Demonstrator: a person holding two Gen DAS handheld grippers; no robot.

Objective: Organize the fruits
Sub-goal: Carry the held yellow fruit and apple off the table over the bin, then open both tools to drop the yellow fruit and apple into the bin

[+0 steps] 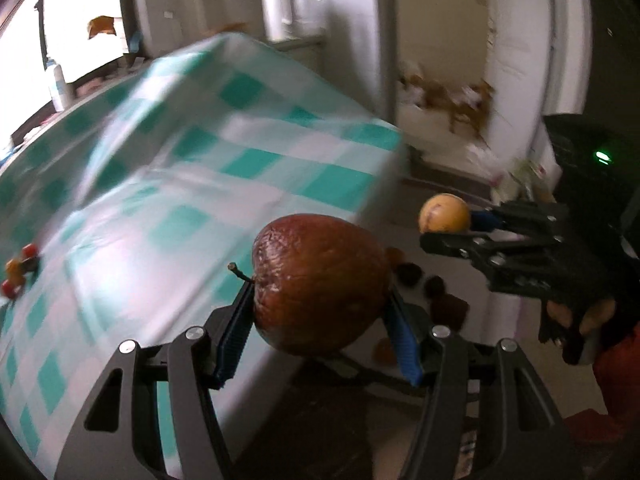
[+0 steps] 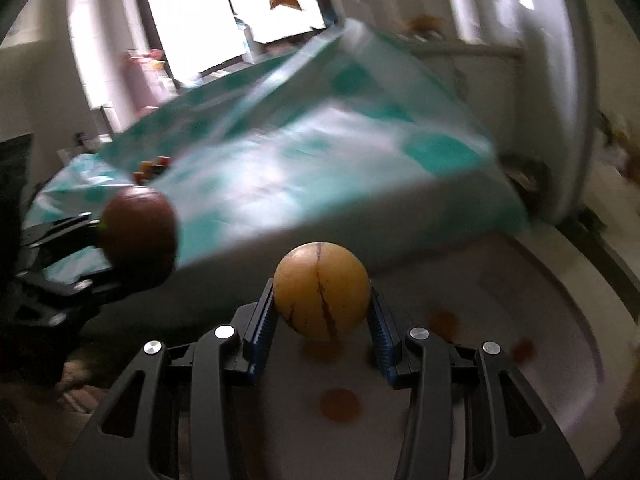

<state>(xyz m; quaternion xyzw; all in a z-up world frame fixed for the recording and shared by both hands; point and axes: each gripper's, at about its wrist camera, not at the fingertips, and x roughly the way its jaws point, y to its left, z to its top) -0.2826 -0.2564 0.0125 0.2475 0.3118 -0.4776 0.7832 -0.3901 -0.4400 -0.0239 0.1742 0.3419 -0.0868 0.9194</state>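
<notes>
My left gripper (image 1: 320, 304) is shut on a wrinkled dark red apple (image 1: 320, 280) with a short stem, held in the air beside the table's edge. The same apple (image 2: 138, 228) and left gripper (image 2: 104, 248) appear at the left of the right wrist view. My right gripper (image 2: 322, 300) is shut on a round yellow fruit (image 2: 322, 290) with brown streaks. In the left wrist view that yellow fruit (image 1: 444, 213) sits at the tips of the right gripper (image 1: 460, 224), which a gloved hand (image 1: 576, 316) holds at the right.
A table under a teal and white checked cloth (image 1: 180, 168) fills the left and middle. Small red and orange fruits (image 1: 20, 270) lie near its left edge. Below, on a pale surface (image 2: 540, 320), lie several brown and orange fruits (image 2: 339, 404). A doorway (image 1: 440, 80) stands behind.
</notes>
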